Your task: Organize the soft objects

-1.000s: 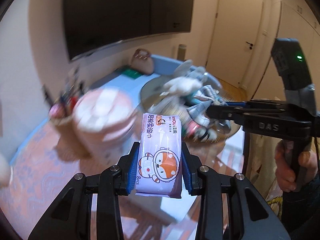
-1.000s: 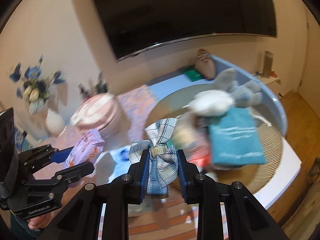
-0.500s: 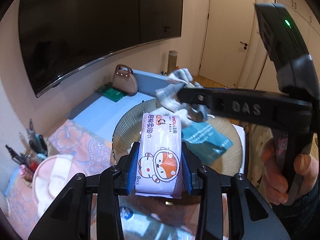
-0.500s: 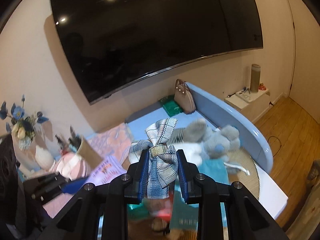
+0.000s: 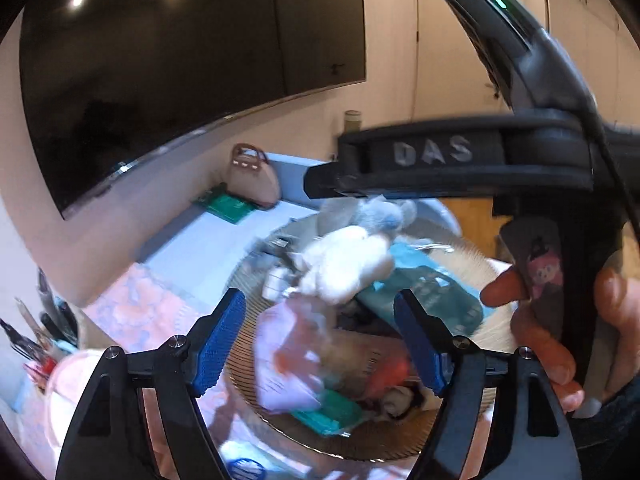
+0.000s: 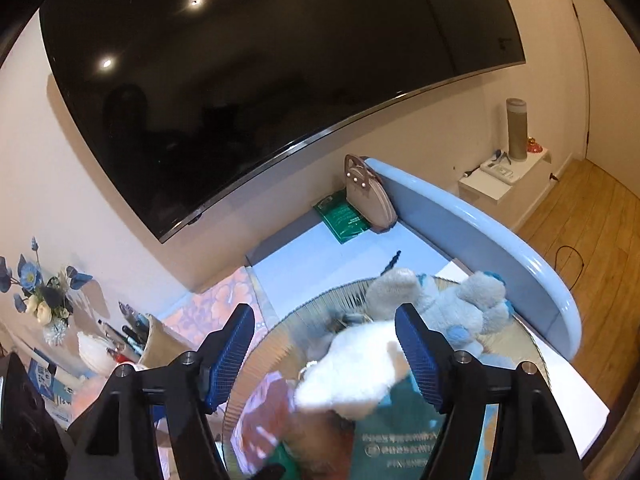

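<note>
A round woven basket point(image 5: 248, 396) point(image 6: 352, 300) holds a white plush point(image 5: 344, 264) point(image 6: 352, 368), a grey-blue plush point(image 5: 380, 216) point(image 6: 464, 304), a teal pouch point(image 5: 432, 292) point(image 6: 400, 440) and the purple wipes pack point(image 5: 284, 360) point(image 6: 260, 420), blurred as if falling. My left gripper point(image 5: 320, 344) is open and empty above the basket. My right gripper point(image 6: 326, 356) is open and empty over the plush toys; its body point(image 5: 440, 156) crosses the left wrist view. The plaid bow is hidden.
A tan handbag point(image 6: 368, 196) and a green book point(image 6: 342, 216) stand at the back by the wall under a large television point(image 6: 260, 80). A pen holder point(image 6: 156, 344), a pink box point(image 5: 68, 384) and a vase of blue flowers point(image 6: 44, 300) sit to the left.
Both grippers have opened. The left one let go of the wipes pack, which now lies blurred in the basket. The right one let go of the plaid bow, now out of sight.
</note>
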